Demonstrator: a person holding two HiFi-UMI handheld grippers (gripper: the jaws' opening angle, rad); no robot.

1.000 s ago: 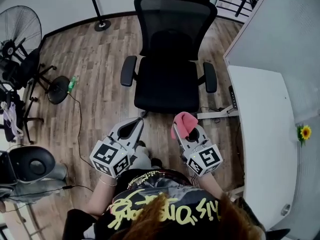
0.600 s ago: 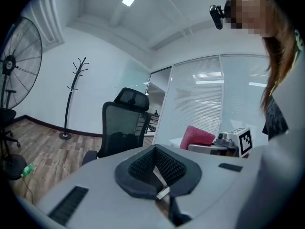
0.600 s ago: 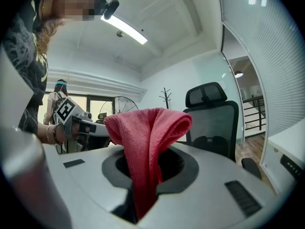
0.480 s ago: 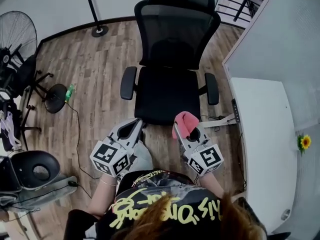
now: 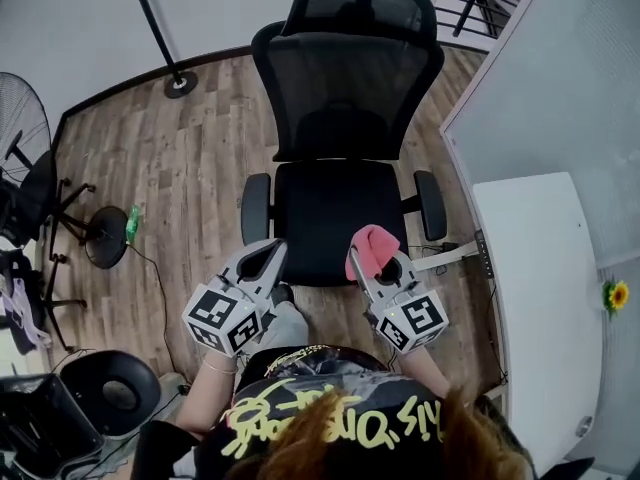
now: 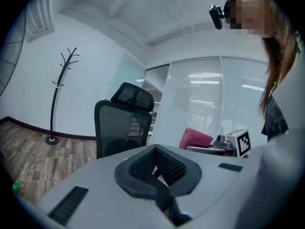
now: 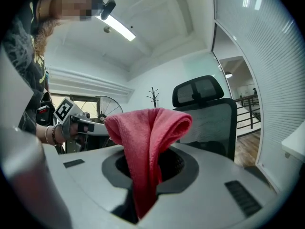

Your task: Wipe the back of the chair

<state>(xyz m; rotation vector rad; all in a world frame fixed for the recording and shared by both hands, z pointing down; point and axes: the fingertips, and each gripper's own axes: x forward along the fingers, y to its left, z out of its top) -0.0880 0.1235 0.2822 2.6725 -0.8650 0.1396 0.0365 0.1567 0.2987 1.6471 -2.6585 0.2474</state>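
Floor (image 5: 180,168): wood planks, carrying everything below.

Chair (image 5: 335,118): black office chair with a mesh back, a headrest and two armrests. It stands on the floor straight ahead of the person, seat toward them, chair back (image 5: 340,83) on the far side. Nothing touches the back.

Table (image 5: 540,298): white, to the right of the chair and just beside its right armrest.

Fan (image 5: 22,163): on a stand at the left edge, well apart from the chair.

Coat stand (image 6: 57,94): by the far wall, left of the chair.

Left tongs (image 5: 268,253): held low near the seat's front left corner. In the left gripper view the ribbed pads (image 6: 167,163) meet, with nothing between them.

Right tongs (image 5: 372,264): near the seat's front right corner, closed on the pink cloth (image 7: 147,147). The cloth is pinched at its lower part and its folded top bulges up above the jaws.

Sunflower (image 5: 618,294): small and yellow, at the right edge beyond the table.
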